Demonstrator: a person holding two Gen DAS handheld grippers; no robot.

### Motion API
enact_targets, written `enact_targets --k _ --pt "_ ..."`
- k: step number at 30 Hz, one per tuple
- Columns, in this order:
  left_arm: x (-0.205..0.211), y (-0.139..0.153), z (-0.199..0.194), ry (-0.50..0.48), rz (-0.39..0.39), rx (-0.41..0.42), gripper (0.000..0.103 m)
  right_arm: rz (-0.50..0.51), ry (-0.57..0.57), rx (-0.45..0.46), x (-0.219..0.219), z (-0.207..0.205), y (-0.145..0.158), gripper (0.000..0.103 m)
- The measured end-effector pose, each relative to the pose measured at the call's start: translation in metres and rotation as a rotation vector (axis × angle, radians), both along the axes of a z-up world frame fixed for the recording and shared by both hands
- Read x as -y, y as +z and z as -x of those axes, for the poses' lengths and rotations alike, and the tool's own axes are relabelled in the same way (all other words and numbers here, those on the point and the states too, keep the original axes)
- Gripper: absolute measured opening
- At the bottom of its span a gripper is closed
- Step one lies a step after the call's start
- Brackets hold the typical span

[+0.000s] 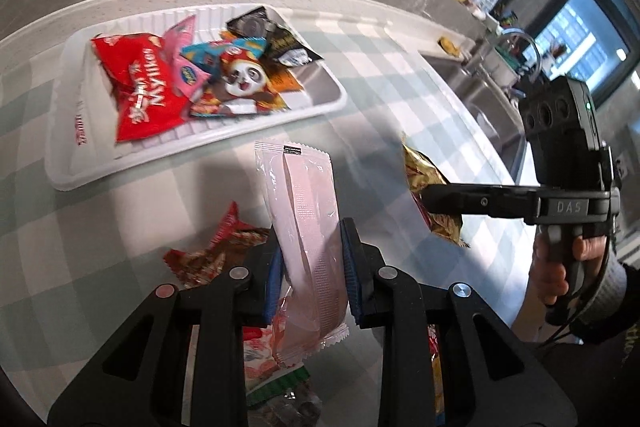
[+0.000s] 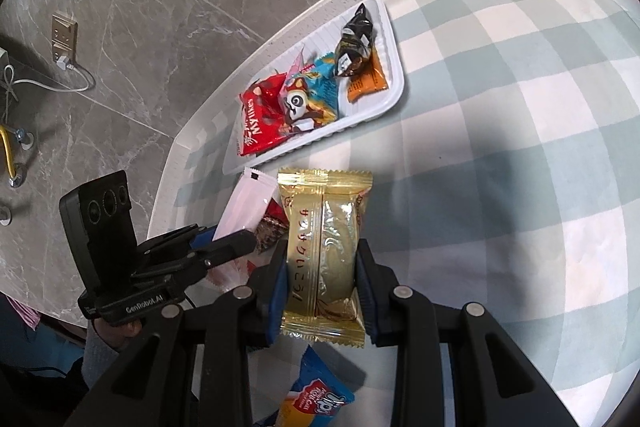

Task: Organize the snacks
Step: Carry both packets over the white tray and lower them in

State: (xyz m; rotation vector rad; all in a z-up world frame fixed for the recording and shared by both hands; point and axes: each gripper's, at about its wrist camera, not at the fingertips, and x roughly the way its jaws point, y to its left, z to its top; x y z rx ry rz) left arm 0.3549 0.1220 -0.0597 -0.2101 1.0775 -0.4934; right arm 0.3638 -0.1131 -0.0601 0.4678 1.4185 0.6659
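Checked tablecloth (image 2: 500, 107), white tray (image 1: 64, 147), loose snacks (image 1: 212, 255)

The left gripper (image 1: 312, 267), black with blue rubber pads, is clamped on a long pale pink sealed snack packet (image 1: 308, 223) that stands upright between its jaws, lifted off the surface. The right gripper (image 2: 322, 291), of the same black and blue build, is pressed against both sides of a glossy gold foil snack packet (image 2: 324, 251) held upright between its pads. Both grippers point down at a slant. In the left wrist view, a hand (image 1: 560, 267) wraps the right gripper's handle, a dark sleeve behind it.
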Motion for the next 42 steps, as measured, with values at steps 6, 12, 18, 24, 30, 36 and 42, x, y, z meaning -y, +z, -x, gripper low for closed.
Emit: enact_targets --k 6,12,18,24,30,36,42 --pt "-0.018 0.005 -0.006 0.051 0.026 0.002 0.024 -0.007 0.004 0.003 -0.006 -0.006 0.001 0.033" --pt "-0.033 0.009 -0.011 0.094 0.044 0.005 0.024 -0.013 0.007 0.006 -0.01 -0.014 0.003 0.033" --pt "-0.043 0.014 -0.019 0.124 0.048 0.015 0.024 -0.014 0.015 0.016 -0.016 -0.024 0.006 0.033" --pt "-0.048 0.02 -0.028 0.144 0.046 0.025 0.024 -0.013 0.024 0.03 -0.023 -0.037 0.009 0.033" --pt "-0.051 0.024 -0.037 0.156 0.042 0.036 0.024 -0.013 0.03 0.045 -0.029 -0.052 0.011 0.033" --pt "-0.054 0.026 -0.049 0.167 0.036 0.043 0.024 -0.013 0.04 0.055 -0.038 -0.067 0.011 0.033" --pt "-0.056 0.028 -0.064 0.171 0.023 0.05 0.024 -0.008 0.056 0.073 -0.049 -0.085 0.009 0.033"
